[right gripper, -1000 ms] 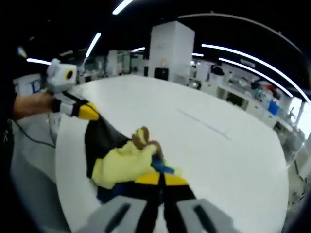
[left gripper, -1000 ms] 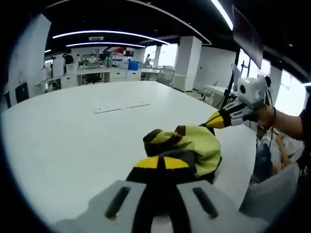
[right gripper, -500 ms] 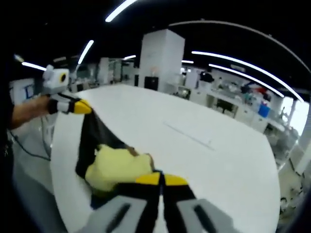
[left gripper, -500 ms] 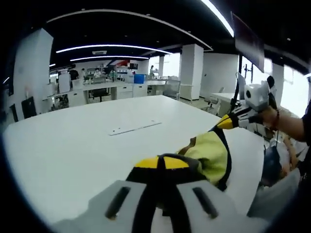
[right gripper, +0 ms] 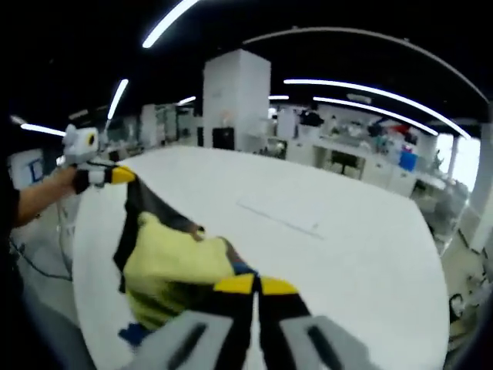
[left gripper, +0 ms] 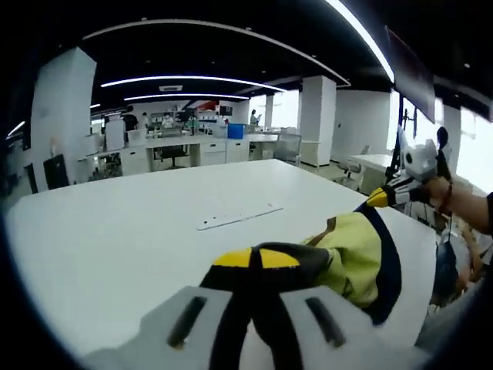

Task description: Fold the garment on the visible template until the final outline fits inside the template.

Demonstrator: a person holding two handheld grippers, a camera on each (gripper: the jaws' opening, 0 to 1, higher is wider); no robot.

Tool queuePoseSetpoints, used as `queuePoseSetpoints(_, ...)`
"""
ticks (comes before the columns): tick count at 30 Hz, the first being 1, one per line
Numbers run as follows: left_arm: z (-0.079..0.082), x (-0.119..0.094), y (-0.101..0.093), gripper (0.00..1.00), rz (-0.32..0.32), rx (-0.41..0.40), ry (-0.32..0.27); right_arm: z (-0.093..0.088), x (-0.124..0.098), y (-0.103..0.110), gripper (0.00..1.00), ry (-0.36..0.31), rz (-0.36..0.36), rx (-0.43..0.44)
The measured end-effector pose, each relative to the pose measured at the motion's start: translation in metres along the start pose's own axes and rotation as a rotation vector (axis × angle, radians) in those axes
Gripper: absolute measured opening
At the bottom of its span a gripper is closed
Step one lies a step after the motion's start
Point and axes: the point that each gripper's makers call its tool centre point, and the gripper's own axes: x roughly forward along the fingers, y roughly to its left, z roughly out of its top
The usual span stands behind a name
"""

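Observation:
A yellow garment (left gripper: 356, 253) with dark navy trim hangs stretched between my two grippers, above the white table (left gripper: 115, 231). My left gripper (left gripper: 258, 259) is shut on one end of it, its yellow tips pressed together. At the far right of the left gripper view, my right gripper (left gripper: 383, 198) pinches the other end. In the right gripper view the right gripper (right gripper: 256, 284) is shut on the garment (right gripper: 171, 266), and the left gripper (right gripper: 115, 176) holds the far corner at the left. A thin pale template mark (left gripper: 239, 217) lies on the table beyond the cloth; it is the faint template mark (right gripper: 281, 220) in the right gripper view.
The table edge (right gripper: 85, 254) runs close behind the garment, with floor and cables below. A person's hand (left gripper: 454, 202) holds the right gripper. Desks and a white pillar (right gripper: 235, 96) stand far behind the table.
The grippers have drawn apart and risen. The bunched garment has come off the table and is pulled out long between them.

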Motion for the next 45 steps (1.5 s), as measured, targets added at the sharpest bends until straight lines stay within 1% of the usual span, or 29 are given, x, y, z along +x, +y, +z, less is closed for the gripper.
queuePoseSetpoints(3, -0.004, 0.009, 0.016, 0.00, 0.014, -0.011, 0.009, 0.000, 0.008, -0.012, 0.00, -0.003, -0.025, 0.034)
queuePoseSetpoints(4, -0.008, 0.014, 0.022, 0.00, 0.021, -0.017, 0.018, 0.000, 0.015, -0.022, 0.00, -0.001, -0.032, 0.041)
queuePoseSetpoints(6, -0.013, 0.021, 0.028, 0.00, 0.030, -0.023, 0.031, -0.004, 0.023, -0.032, 0.00, 0.015, -0.052, 0.049)
queuePoseSetpoints(7, -0.016, 0.027, 0.035, 0.00, 0.036, -0.025, 0.037, -0.006, 0.028, -0.037, 0.00, 0.021, -0.062, 0.053)
queuePoseSetpoints(9, -0.021, 0.036, 0.043, 0.00, 0.044, -0.035, 0.048, -0.010, 0.035, -0.040, 0.00, 0.029, -0.072, 0.072)
queuePoseSetpoints(10, -0.023, 0.039, 0.046, 0.00, 0.049, -0.040, 0.050, -0.012, 0.040, -0.045, 0.00, 0.032, -0.078, 0.077)
queuePoseSetpoints(11, -0.025, 0.042, 0.049, 0.00, 0.051, -0.047, 0.053, -0.015, 0.046, -0.052, 0.00, 0.040, -0.090, 0.086)
queuePoseSetpoints(13, -0.030, 0.049, 0.056, 0.00, 0.063, -0.071, 0.056, -0.017, 0.054, -0.058, 0.00, 0.046, -0.098, 0.097)
queuePoseSetpoints(15, -0.034, 0.058, 0.062, 0.00, 0.071, -0.073, 0.060, -0.017, 0.060, -0.059, 0.00, 0.039, -0.108, 0.112)
queuePoseSetpoints(17, -0.039, 0.065, 0.066, 0.00, 0.084, -0.081, 0.077, -0.019, 0.069, -0.065, 0.00, 0.046, -0.116, 0.125)
queuePoseSetpoints(20, -0.048, 0.072, 0.069, 0.00, 0.098, -0.081, 0.095, -0.020, 0.077, -0.069, 0.00, 0.049, -0.134, 0.120)
queuePoseSetpoints(21, -0.050, 0.078, 0.074, 0.00, 0.099, -0.082, 0.097, -0.020, 0.080, -0.071, 0.00, 0.047, -0.140, 0.126)
queuePoseSetpoints(22, -0.055, 0.083, 0.079, 0.00, 0.105, -0.087, 0.106, -0.021, 0.088, -0.075, 0.00, 0.049, -0.148, 0.135)
queuePoseSetpoints(23, -0.058, 0.084, 0.082, 0.00, 0.110, -0.095, 0.114, -0.022, 0.092, -0.077, 0.00, 0.049, -0.153, 0.140)
queuePoseSetpoints(24, -0.062, 0.088, 0.085, 0.00, 0.115, -0.100, 0.117, -0.023, 0.096, -0.079, 0.00, 0.051, -0.159, 0.147)
queuePoseSetpoints(25, -0.064, 0.087, 0.084, 0.00, 0.121, -0.104, 0.122, -0.025, 0.101, -0.080, 0.00, 0.059, -0.162, 0.147)
queuePoseSetpoints(27, -0.068, 0.093, 0.087, 0.00, 0.121, -0.086, 0.127, -0.029, 0.108, -0.081, 0.00, 0.067, -0.175, 0.149)
queuePoseSetpoints(30, -0.075, 0.097, 0.092, 0.00, 0.144, -0.057, 0.148, -0.038, 0.118, -0.083, 0.00, 0.091, -0.179, 0.145)
queuePoseSetpoints(31, -0.077, 0.097, 0.094, 0.00, 0.155, -0.065, 0.153, -0.042, 0.122, -0.085, 0.00, 0.105, -0.183, 0.161)
queuePoseSetpoints(34, -0.083, 0.104, 0.102, 0.00, 0.170, -0.090, 0.162, -0.048, 0.127, -0.084, 0.00, 0.117, -0.182, 0.174)
queuePoseSetpoints(35, -0.084, 0.104, 0.102, 0.00, 0.168, -0.089, 0.165, -0.052, 0.129, -0.086, 0.00, 0.131, -0.186, 0.181)
queuePoseSetpoints(38, -0.093, 0.107, 0.106, 0.00, 0.180, -0.073, 0.196, -0.056, 0.131, -0.087, 0.00, 0.141, -0.200, 0.190)
queuePoseSetpoints(40, -0.097, 0.108, 0.111, 0.00, 0.184, -0.075, 0.212, -0.060, 0.132, -0.088, 0.00, 0.162, -0.207, 0.186)
queuePoseSetpoints(42, -0.100, 0.104, 0.110, 0.00, 0.192, -0.085, 0.218, -0.066, 0.135, -0.090, 0.00, 0.186, -0.208, 0.190)
queuePoseSetpoints(45, -0.102, 0.104, 0.112, 0.00, 0.198, -0.087, 0.225, -0.068, 0.133, -0.088, 0.00, 0.185, -0.206, 0.212)
